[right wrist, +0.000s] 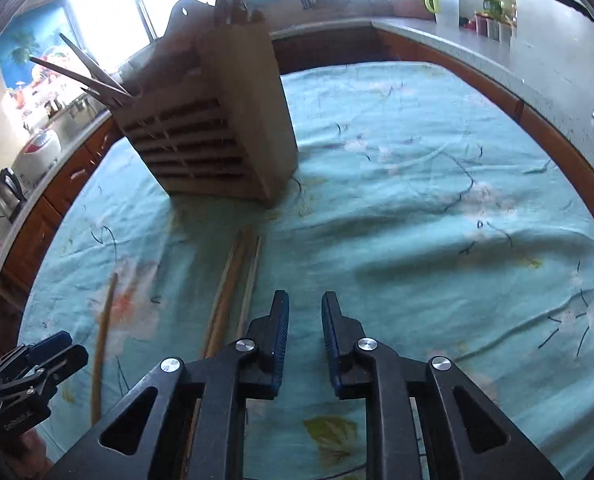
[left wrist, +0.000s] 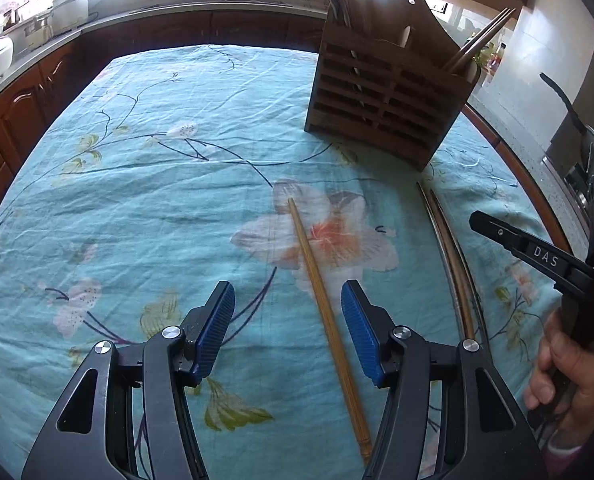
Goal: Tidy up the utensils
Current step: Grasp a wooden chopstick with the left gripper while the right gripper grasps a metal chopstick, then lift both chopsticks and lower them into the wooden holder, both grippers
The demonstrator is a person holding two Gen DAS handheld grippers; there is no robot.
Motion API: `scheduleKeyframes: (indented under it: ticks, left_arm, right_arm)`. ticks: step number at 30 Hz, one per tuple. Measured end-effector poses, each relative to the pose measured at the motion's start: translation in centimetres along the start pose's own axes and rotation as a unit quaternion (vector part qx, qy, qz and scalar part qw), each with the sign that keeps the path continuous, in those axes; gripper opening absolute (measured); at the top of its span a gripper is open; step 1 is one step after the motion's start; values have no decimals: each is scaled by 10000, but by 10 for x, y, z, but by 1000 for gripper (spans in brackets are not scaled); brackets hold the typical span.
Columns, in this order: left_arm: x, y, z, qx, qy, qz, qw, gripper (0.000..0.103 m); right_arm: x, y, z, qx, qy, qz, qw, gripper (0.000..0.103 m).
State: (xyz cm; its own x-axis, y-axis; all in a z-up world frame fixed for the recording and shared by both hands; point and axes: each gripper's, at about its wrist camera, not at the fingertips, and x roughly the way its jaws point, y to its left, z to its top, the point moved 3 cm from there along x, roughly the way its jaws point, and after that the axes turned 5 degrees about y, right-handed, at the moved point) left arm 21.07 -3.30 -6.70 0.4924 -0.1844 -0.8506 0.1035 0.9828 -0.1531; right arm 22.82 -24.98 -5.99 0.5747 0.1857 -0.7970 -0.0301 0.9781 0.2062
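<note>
Left gripper [left wrist: 288, 328] low over the bench, jaws spread wide, nothing held, blue pads [left wrist: 217, 332] either side of a light wooden chopstick [left wrist: 325, 316] lying flat on the floral cloth [left wrist: 137, 200]. Right gripper [right wrist: 305, 332] level above the cloth, jaws parted by a narrow gap, empty, gripped from below by the right hand [left wrist: 565, 376]. Just left of it, a pair of darker chopsticks [right wrist: 233, 292] side by side, pointing toward the slatted wooden holder [left wrist: 389, 96], upright beyond, with more utensils standing in its compartments.
</note>
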Motion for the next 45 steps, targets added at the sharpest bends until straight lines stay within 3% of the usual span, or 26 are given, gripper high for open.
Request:
scheduleKeyframes:
  ticks: [3,7,8,13,17,21,23,25,27,33,45]
  left_arm:
    - [2,4,3,-48,-12,-17,10000,57]
    - [7,10,6,-123,49,-14,9999,57]
    - [9,10,7,-136,58,-38,9999,57]
    - [18,5,22,-110,50,-128,9998,57]
    - [34,-3,32,-25,288,-104,9995,53]
    - [40,-13,35,196,187,123,9996,48]
    - [42,-18,36,339,128,249,9990,39]
    - [42,-19,39,395,132,270,9988,13]
    - [41,-15,40,275,232,-6,9994,7]
    - [10,-5,38,96,-19,-368,9993,5]
    - [-87,-6,36,145,-878,-882,9921,5]
  right_arm:
    - [5,19,2,-233,28,66,9997,17]
    - [25,29,1,-509,310,-297,9978,12]
    - [25,29,1,-582,297,-428,9969,6]
    - [29,25,13,-446,344,-357,9978,6]
    - [34,26,24,-410,353,-308,9981,6]
    - [45,30,30,-461,320,-302,9980,7]
    - [45,28,29,-422,240,-248,9985,7]
    - [43,25,26,-347,206,-134,9991,7]
    - [40,18,25,-229,215,-25,9995,5]
    - [15,2,23,163,20,406,9990,4]
    - [-90,9,20,161,-898,835,9923,4]
